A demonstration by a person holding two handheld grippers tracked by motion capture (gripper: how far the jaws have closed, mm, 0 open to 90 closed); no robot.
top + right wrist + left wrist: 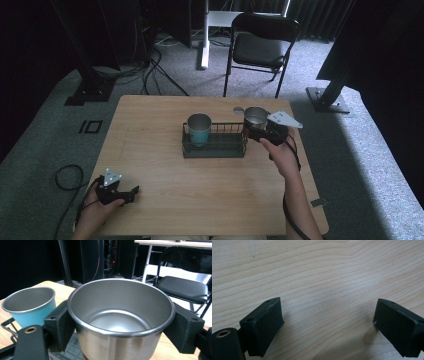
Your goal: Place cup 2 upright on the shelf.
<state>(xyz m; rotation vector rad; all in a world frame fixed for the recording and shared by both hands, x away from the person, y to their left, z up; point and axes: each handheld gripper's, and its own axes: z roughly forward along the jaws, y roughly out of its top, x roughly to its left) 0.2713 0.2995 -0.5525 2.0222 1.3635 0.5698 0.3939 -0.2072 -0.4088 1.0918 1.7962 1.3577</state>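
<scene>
A black wire basket point(227, 147) sits at the table's middle, with a teal metal cup point(199, 129) upright in its left end. My right gripper point(256, 131) is shut on a silver steel cup point(255, 117), held upright above the basket's right end. In the right gripper view the silver cup point(121, 315) sits between both black pads, empty, with the teal cup point(31, 305) to its left. My left gripper point(131, 193) rests near the table's front left, open over bare wood point(327, 290).
The wooden table point(150, 130) has free room left of the basket and along the front. A black folding chair point(260, 47) and a white desk leg point(205, 35) stand behind the table. Cables point(67, 177) lie on the grey carpet at the left.
</scene>
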